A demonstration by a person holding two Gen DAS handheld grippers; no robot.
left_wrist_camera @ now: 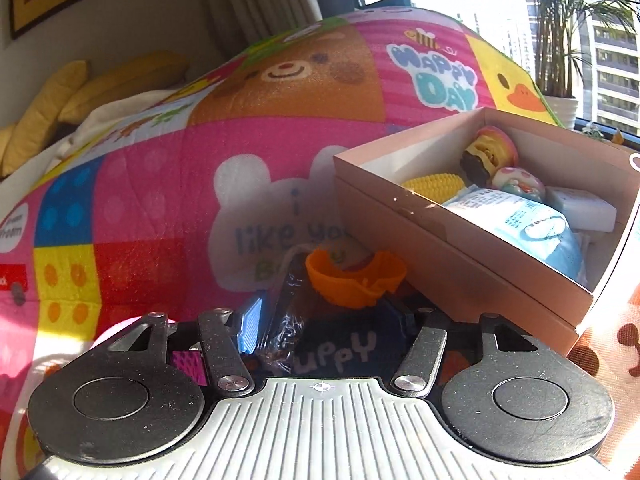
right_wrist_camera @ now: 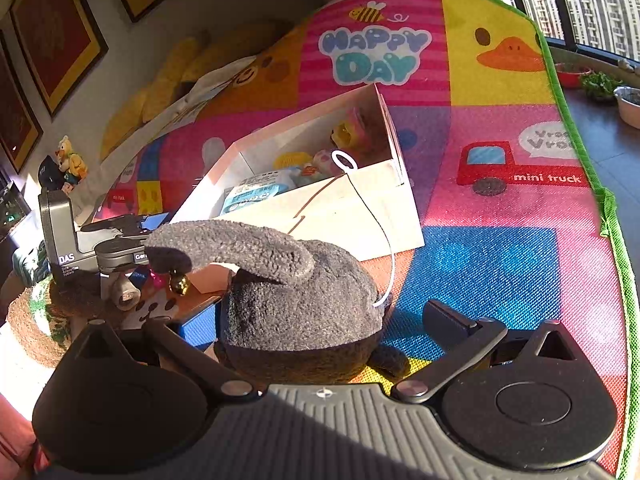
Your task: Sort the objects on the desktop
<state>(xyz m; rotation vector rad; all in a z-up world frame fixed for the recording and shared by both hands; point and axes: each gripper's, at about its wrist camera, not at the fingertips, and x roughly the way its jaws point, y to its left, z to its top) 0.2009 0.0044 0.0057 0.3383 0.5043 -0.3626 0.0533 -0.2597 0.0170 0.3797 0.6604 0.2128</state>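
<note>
1. Left gripper: jaws narrow, clamped on a dark toy lettered "uppy"; first letter hidden. Its orange cap and crinkled clear wrap cover the fingertips, so only one blue pad shows.
2. One cardboard box, open-topped, sits on the play mat right of the held toy. Contents counted: one corn cob, one blue packet, one white block, two small figures, details unclear. The box's right end is cut off by the frame.
3. Right gripper: jaws set wide, either side of one grey plush resting on the mat near the box's corner. Contact with the plush cannot be told; its lower part is hidden by the gripper body.
</note>
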